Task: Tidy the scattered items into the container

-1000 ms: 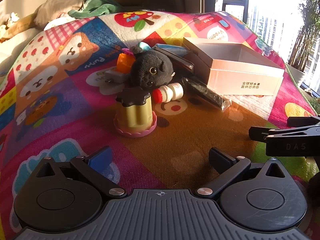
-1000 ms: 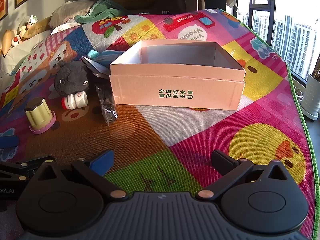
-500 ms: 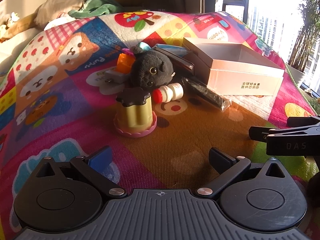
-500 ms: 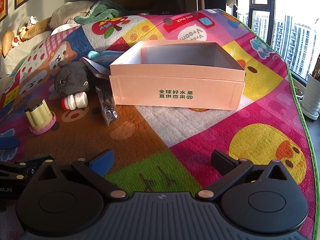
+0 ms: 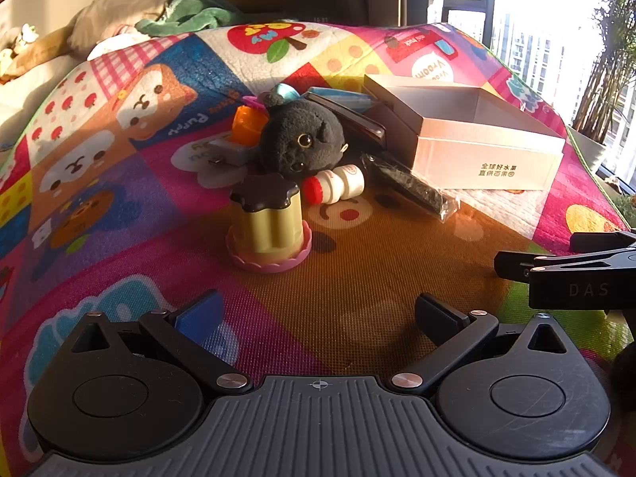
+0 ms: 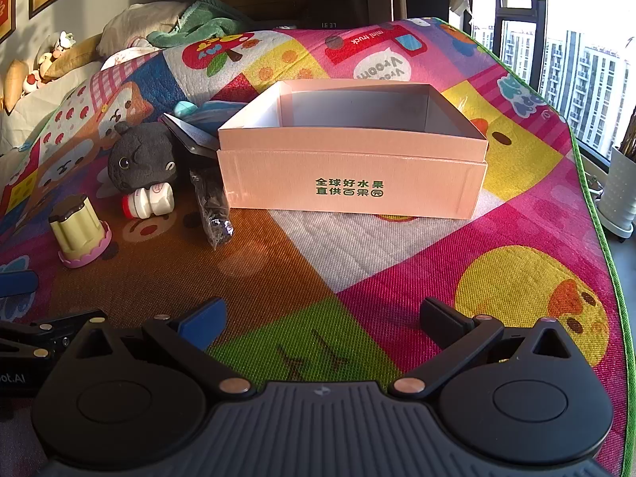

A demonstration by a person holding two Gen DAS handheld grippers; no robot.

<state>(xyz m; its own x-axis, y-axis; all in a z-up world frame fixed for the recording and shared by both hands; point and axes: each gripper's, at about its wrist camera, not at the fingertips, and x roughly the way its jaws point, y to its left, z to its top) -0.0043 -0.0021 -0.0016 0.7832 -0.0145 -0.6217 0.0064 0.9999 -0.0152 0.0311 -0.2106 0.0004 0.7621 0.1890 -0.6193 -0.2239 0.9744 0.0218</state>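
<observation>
An open pink cardboard box [image 6: 349,175] stands on the colourful play mat, empty; it also shows in the left wrist view [image 5: 481,147]. Left of it lie a black plush cat [image 5: 302,143] [image 6: 141,159], a small white bottle with a red cap [image 5: 336,187] [image 6: 149,202], a pudding toy on a pink base [image 5: 268,224] [image 6: 77,230], a dark wrapped packet [image 5: 409,189] [image 6: 210,206], an orange toy [image 5: 248,124] and a dark flat item [image 5: 349,119]. My left gripper [image 5: 318,310] is open and empty, short of the pudding toy. My right gripper [image 6: 324,316] is open and empty, in front of the box.
The mat's green edge [image 6: 596,214] drops off on the right beside windows and a white pot [image 6: 620,198]. Pillows and a green towel [image 5: 190,10] lie at the back. The right gripper's side [image 5: 576,270] shows at the left view's right edge.
</observation>
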